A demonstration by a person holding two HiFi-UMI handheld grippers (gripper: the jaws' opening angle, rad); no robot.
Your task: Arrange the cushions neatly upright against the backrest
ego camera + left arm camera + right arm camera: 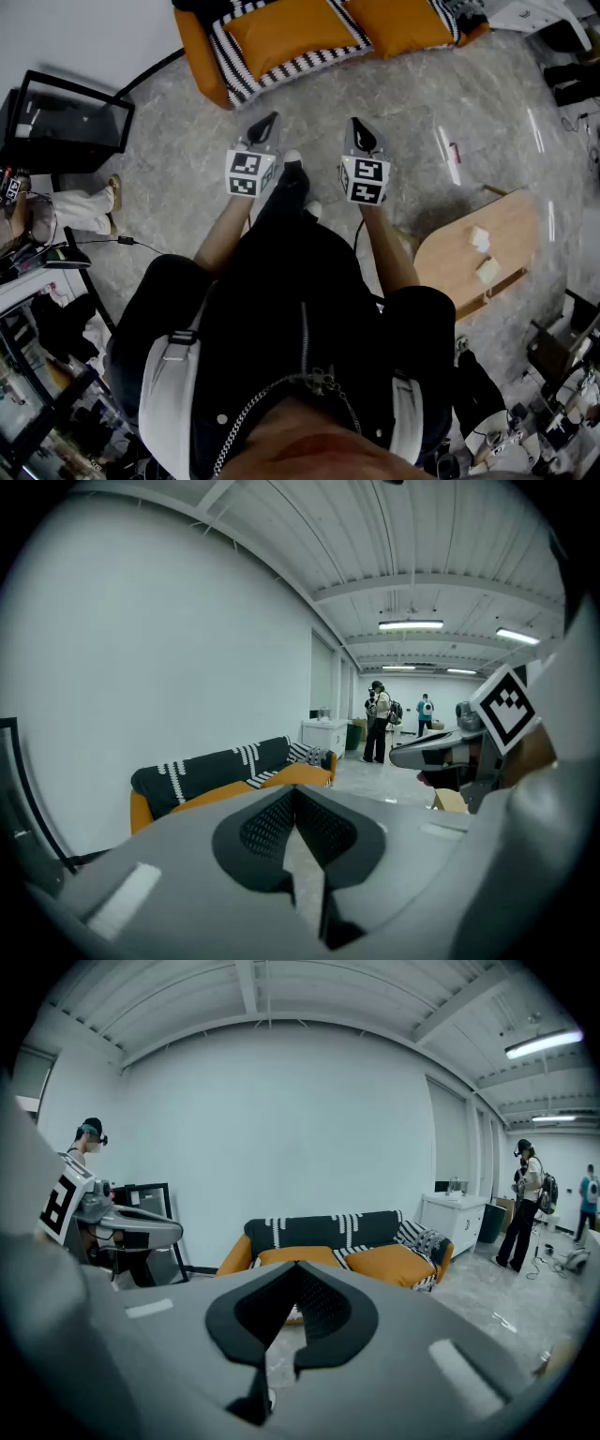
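Note:
An orange sofa [202,66] with a black-and-white striped throw stands ahead across the grey floor. Two orange cushions lie flat on its seat, one to the left [291,33] and one to the right [408,23]. The right gripper view shows both cushions [291,1256] [394,1262] below the dark backrest [328,1230]. My left gripper [265,125] and right gripper [362,137] are held side by side, well short of the sofa. Both are shut with nothing between the jaws. In the left gripper view the sofa [216,766] sits off to the left.
A low wooden table [473,258] with two small white items stands at my right. A black-framed stand [70,117] is at the left wall, a white cabinet [452,1218] right of the sofa. People [380,719] stand far down the room.

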